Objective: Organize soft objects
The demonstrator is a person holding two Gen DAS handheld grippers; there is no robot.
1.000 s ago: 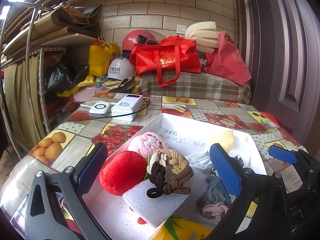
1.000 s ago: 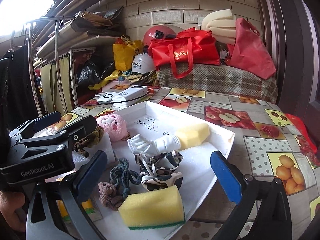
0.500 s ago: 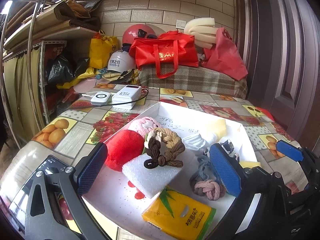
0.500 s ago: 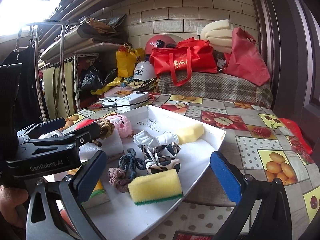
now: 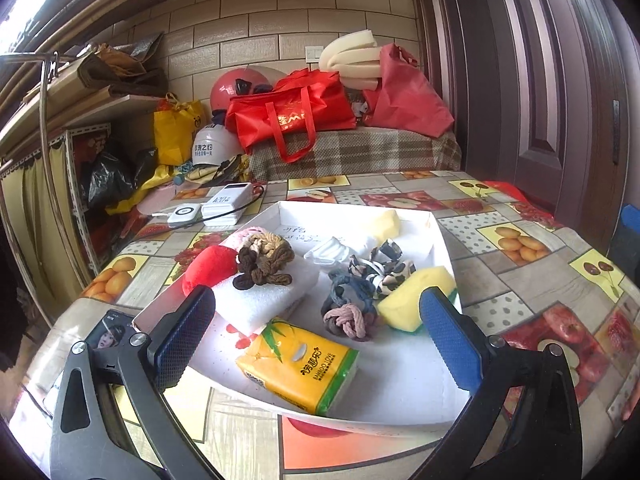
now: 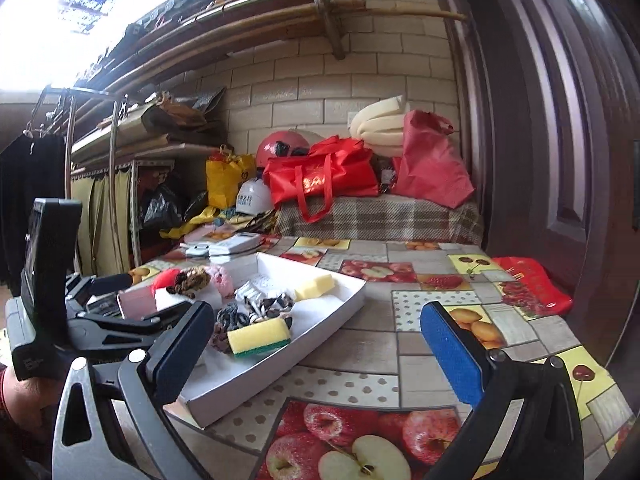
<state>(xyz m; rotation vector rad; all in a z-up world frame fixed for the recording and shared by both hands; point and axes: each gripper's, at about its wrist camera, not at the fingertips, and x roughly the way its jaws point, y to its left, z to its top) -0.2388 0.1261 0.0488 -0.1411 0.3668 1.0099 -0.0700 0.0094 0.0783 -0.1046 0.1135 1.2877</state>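
Observation:
A white tray [image 5: 438,236] on the fruit-print table holds soft things: a yellow tissue pack [image 5: 298,366], a yellow-green sponge [image 5: 414,294], a white foam block [image 5: 260,300] with brown hair ties [image 5: 264,260] on it, a red plush [image 5: 210,268], knotted scrunchies [image 5: 346,318], a white glove [image 5: 330,248]. My left gripper [image 5: 316,336] is open and empty, held back above the tray's near edge. My right gripper [image 6: 320,354] is open and empty, to the right of the tray [image 6: 332,314]. The sponge [image 6: 258,338] also shows in the right wrist view.
Power banks [image 5: 228,200] with a cable lie beyond the tray. A phone [image 5: 108,330] lies at the table's near left. A red bag [image 6: 532,284] sits at the right edge by the door. Bags and helmets pile on a plaid-covered bench [image 5: 352,152] behind.
Both grippers have pulled back and up from the tray, staying open. More of the tray's near end, with the tissue pack and sponge, has come into the left view.

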